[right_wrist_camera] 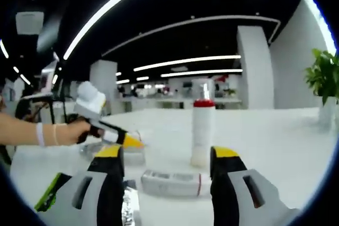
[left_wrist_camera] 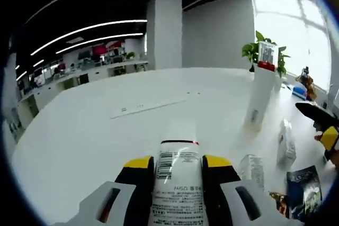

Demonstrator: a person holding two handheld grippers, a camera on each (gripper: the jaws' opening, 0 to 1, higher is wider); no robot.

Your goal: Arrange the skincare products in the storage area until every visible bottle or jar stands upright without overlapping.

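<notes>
Skincare bottle (left_wrist_camera: 179, 183) sits pinched in the left gripper (left_wrist_camera: 179, 165), one tall bottle (right_wrist_camera: 202, 130) stands upright, a tube (right_wrist_camera: 172, 182) lies flat between the spread right gripper (right_wrist_camera: 168, 157) jaws.

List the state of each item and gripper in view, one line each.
left gripper: shut on white tube
white tube: clamped between the jaws, label facing the camera
right gripper: open, nothing between the jaws
lying bottle: on its side on the table
red-capped bottle: upright
tall white box: upright
small white box: standing on the table
</notes>
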